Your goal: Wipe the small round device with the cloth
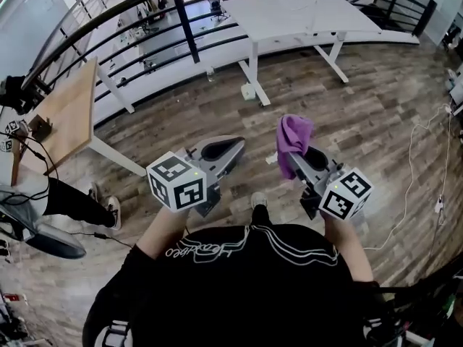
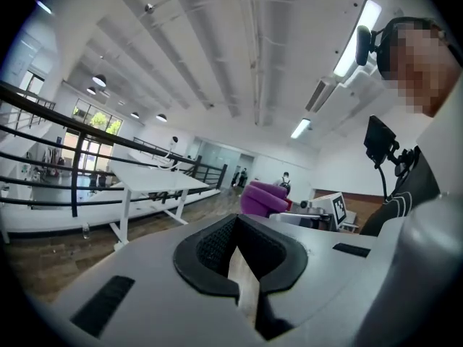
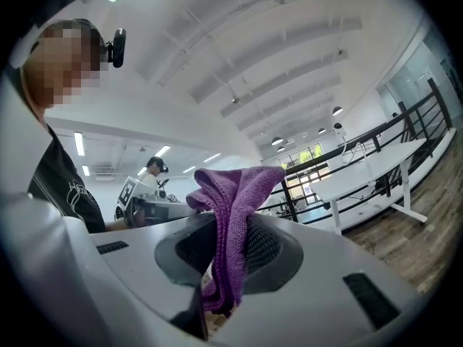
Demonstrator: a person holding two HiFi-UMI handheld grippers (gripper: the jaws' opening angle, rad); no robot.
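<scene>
1. Closest to you, your left hand-held gripper [image 1: 223, 149] points out over the floor. Its jaws are closed together with nothing between them.
2. Beside it, your right hand-held gripper [image 1: 295, 156] is clamped on the crumpled purple microfibre cloth [image 1: 294, 134]. The cloth is pinched between the black pads, bunches up past the jaw tips, and hangs in the air, touching no surface.
3. Below both lies the brown wood-plank floor [image 1: 362, 114].
4. Farther off, a white-topped table [image 1: 304, 13] stands beside a black metal railing [image 1: 184, 27].

Lower end of purple cloth [image 3: 235, 186] unseen inside right claw [image 3: 230, 248]
</scene>
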